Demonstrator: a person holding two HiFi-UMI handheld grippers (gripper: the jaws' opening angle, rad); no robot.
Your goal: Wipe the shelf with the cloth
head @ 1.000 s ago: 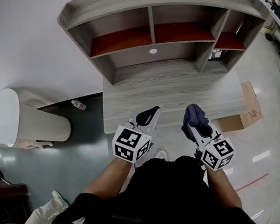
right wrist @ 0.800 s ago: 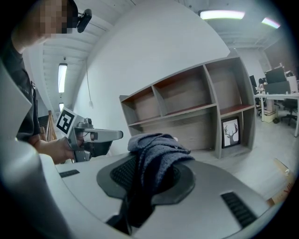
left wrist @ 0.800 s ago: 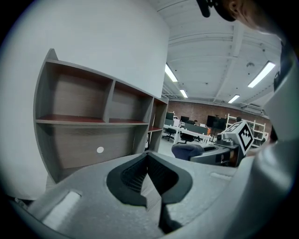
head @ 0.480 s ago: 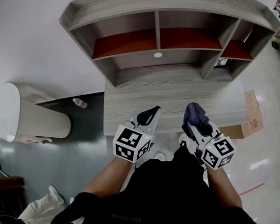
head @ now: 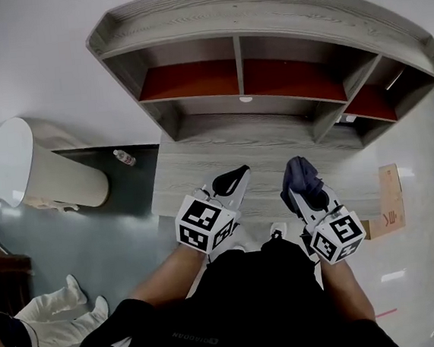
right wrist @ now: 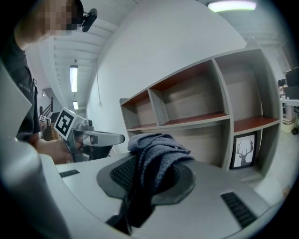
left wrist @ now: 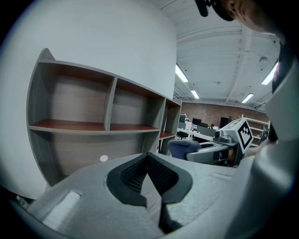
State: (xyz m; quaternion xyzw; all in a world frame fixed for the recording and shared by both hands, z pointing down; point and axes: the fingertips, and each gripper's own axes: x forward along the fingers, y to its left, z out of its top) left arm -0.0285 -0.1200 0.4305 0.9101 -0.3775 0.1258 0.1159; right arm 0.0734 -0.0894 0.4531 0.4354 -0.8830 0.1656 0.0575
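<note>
Our right tool (head: 301,187) is clenched on the grey cloth (right wrist: 156,153), near the shelf (head: 274,135) but apart from it. Our left tool (head: 232,180) is closed, empty. Only the right gripper view makes out a deer picture (right wrist: 242,150).

The person stepped closer, and the shelf (head: 263,19) sank lower in the head view. The tabletop's (head: 201,163) near edge slid back beneath the left gripper (head: 232,175) and right gripper (head: 299,175), so their fingers reached farther over it. The cardboard box (head: 389,207) on the floor dropped back alongside the right gripper.
</note>
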